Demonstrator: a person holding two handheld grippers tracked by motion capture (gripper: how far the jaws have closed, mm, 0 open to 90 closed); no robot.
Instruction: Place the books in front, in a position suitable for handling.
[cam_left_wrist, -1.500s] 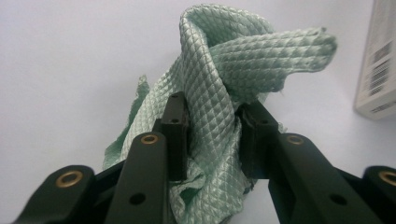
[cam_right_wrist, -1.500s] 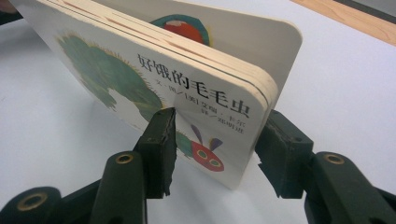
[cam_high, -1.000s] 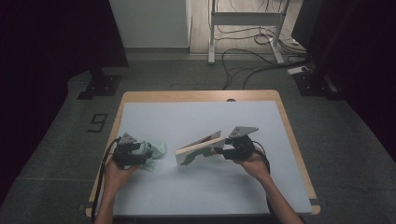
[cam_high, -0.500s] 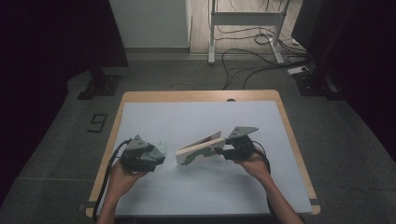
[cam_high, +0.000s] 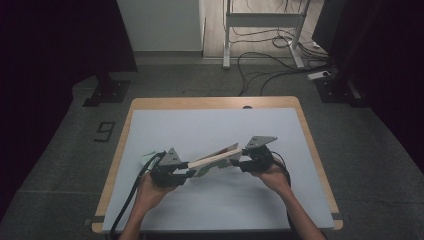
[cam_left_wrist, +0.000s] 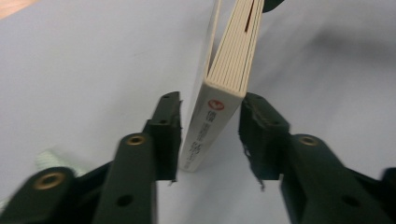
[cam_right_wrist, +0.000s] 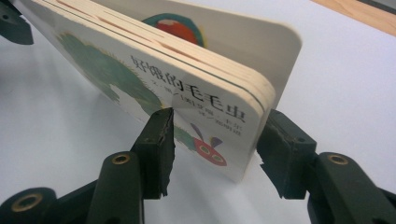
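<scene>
A thick board book (cam_high: 215, 159) with a caterpillar on its cover (cam_right_wrist: 140, 70) hangs tilted above the pale blue table (cam_high: 200, 125), its back cover swung open. My right gripper (cam_high: 241, 163) is shut on its outer edge, pads on both faces (cam_right_wrist: 217, 116). At the other end, my left gripper (cam_high: 186, 172) has just been closing on the spine end (cam_left_wrist: 231, 60). The spine stands slanted between the jaws (cam_left_wrist: 210, 100) and both pads touch it.
A crumpled green and white thing (cam_high: 148, 154) lies on the table just left of my left gripper, also blurred at the lower left (cam_left_wrist: 46, 161). The table has a wooden rim (cam_high: 215, 102). Cables and a metal stand (cam_high: 260, 30) are on the floor beyond.
My left gripper has moved right, away from the crumpled thing, to the book's spine end, and its jaws have narrowed onto it. The right gripper and the book have stayed put.
</scene>
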